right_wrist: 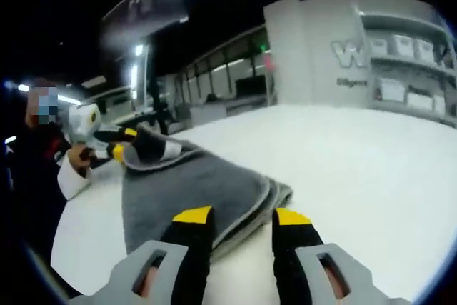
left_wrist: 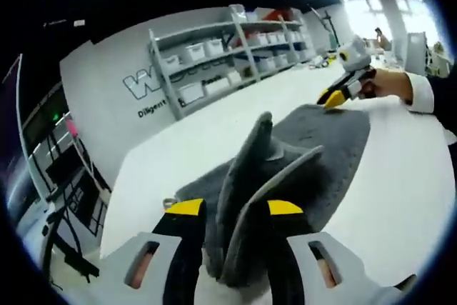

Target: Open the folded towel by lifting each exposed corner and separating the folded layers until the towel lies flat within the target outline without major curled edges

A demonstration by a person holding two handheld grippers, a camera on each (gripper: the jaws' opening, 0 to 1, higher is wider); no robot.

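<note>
While the grey towel (left_wrist: 314, 155) lies on the white worktop (left_wrist: 400, 198), the left gripper (left_wrist: 235, 208) pinches its near edge and holds it up. The right gripper (right_wrist: 243, 217) is spread apart just above the towel's folded corner, holding nothing.

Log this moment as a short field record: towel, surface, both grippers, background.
towel: grey terry-cloth towel, still folded in layers, one corner lifted into a peak
surface: white tabletop, towel lying on it
left gripper: left gripper shut on the raised towel corner, cloth bunched between the yellow-tipped jaws
right gripper: right gripper open, jaws straddling the layered towel edge, nothing held
background: grey metal shelving rack with white storage bins against a grey wall
</note>
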